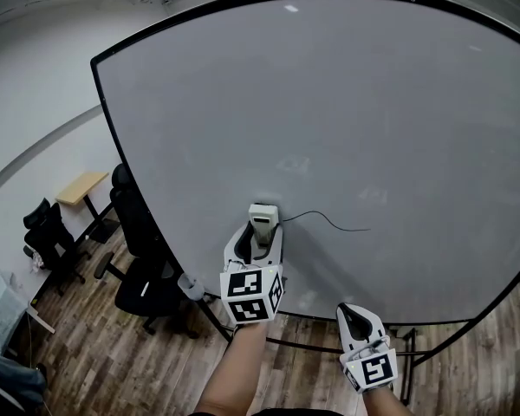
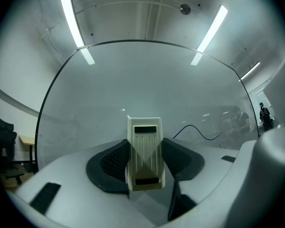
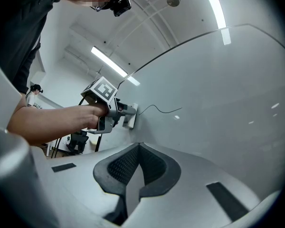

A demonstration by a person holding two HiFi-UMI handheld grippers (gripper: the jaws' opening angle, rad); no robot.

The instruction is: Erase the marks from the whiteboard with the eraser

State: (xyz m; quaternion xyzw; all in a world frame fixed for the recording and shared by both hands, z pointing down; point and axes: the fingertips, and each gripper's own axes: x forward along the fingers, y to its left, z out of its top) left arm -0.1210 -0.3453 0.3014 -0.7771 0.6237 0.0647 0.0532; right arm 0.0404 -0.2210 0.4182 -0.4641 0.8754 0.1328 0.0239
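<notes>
**Eraser point(image 2: 145, 153) pressed to whiteboard point(image 1: 355, 111)**

The eraser is pinched between the jaws of the left gripper point(image 1: 262, 230) and laid flat against the whiteboard. A thin black line point(image 1: 329, 222) is seen running from it toward 3 o'clock. The right gripper point(image 1: 354, 316) is held off the whiteboard at 5 o'clock, its jaws pressed together on nothing.

The whiteboard point(image 1: 347, 102) is stood upright on a wooden floor point(image 1: 113, 358). A white eraser point(image 1: 263, 215), clamped in the left claw point(image 1: 260, 237), is pressed flat against the board, and a thin curved line point(image 1: 329, 220) is seen just right of that claw. Black office chairs point(image 1: 143, 280) are set on the floor to its left.
</notes>
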